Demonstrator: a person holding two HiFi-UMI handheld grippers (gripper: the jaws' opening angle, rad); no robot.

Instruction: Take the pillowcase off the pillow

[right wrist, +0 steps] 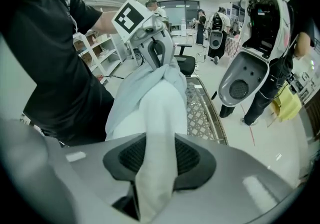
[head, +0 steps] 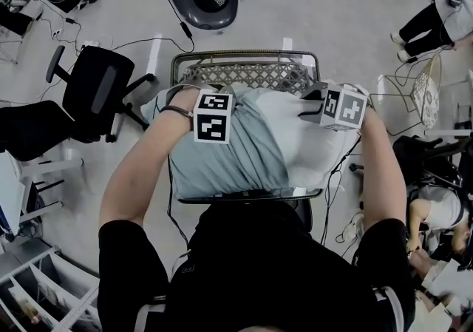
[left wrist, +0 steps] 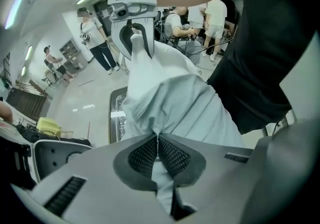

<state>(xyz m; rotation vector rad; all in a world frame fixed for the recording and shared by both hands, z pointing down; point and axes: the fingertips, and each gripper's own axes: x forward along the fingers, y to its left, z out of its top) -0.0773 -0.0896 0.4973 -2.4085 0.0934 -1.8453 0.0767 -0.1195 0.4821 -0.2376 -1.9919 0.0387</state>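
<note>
Two hand-held grippers are biting into the bedding that is lying on a wire-mesh table in front of the person. The left gripper is pinching a thin fold of the pale blue pillowcase, its jaws pressed almost together, with the cloth running between the ridged pads and bunching up beyond them. The right gripper is clenching a thicker band of the white pillow, its jaws standing somewhat apart around it. In the head view the pillowcase is covering the left part of the pillow, while the right part is showing bare and white, the cloth's edge running diagonally across the middle. Both grippers are pointing steeply down at the far side of the pillow, the left one over the blue cloth and the right one over the bare white end, well apart from each other. Each gripper view is showing the other gripper opposite, gripping the far end of the bundle. A black office chair is standing on the floor to the left of the table
</note>
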